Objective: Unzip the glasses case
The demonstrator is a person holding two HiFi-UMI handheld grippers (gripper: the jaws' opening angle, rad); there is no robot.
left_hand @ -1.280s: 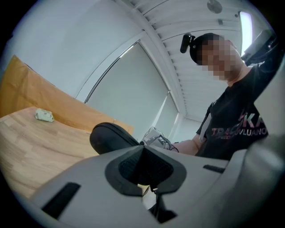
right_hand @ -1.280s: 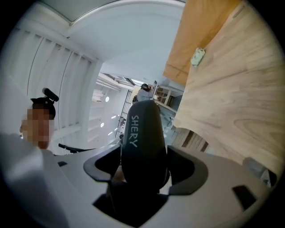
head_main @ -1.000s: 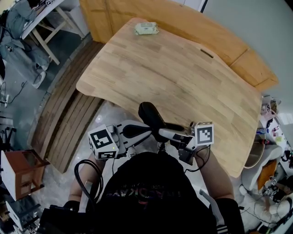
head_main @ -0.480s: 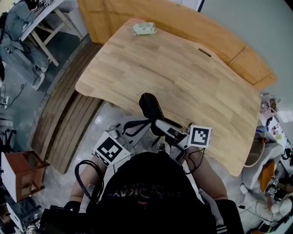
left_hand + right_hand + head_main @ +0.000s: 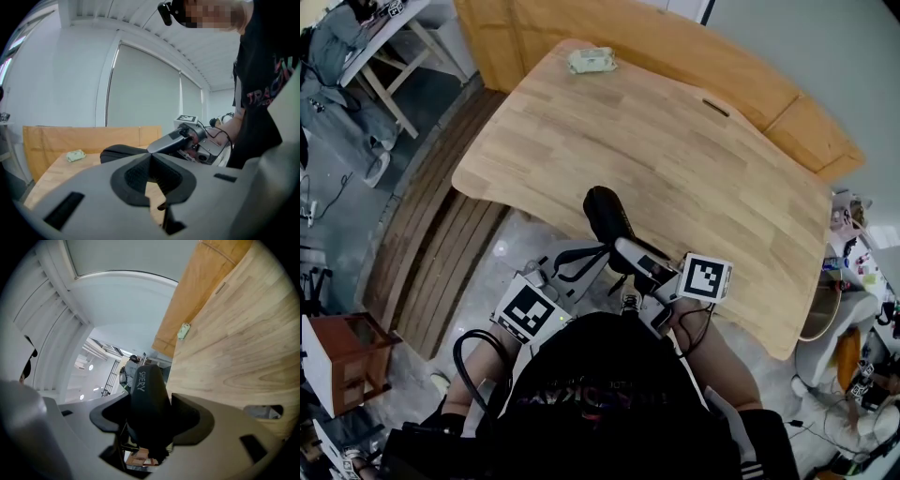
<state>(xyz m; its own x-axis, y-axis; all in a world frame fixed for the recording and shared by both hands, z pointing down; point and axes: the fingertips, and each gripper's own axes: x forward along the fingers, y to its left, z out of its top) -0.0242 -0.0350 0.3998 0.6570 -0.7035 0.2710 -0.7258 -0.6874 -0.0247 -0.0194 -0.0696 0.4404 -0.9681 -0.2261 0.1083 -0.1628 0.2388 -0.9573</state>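
The black glasses case [image 5: 605,214] is held off the near edge of the wooden table [image 5: 675,159], one end pointing up. My right gripper [image 5: 625,253] is shut on it; in the right gripper view the case [image 5: 147,394] fills the gap between the right gripper's [image 5: 150,416] pads. My left gripper [image 5: 598,251] reaches in from the left, its tips close beside the case. In the left gripper view the left gripper [image 5: 151,164] is shut, with the case [image 5: 119,152] and the right gripper [image 5: 174,140] just beyond. I cannot tell whether it pinches the zipper pull.
A small green-and-white packet [image 5: 588,60] lies at the table's far corner. A slatted wooden panel [image 5: 441,253] lies on the floor at the left, beside a small brown stool [image 5: 347,352]. Clutter stands at the right [image 5: 853,309].
My left gripper has rolled, its marker cube swinging down and to the right. The right gripper and the case have shifted slightly left. Both grips look the same.
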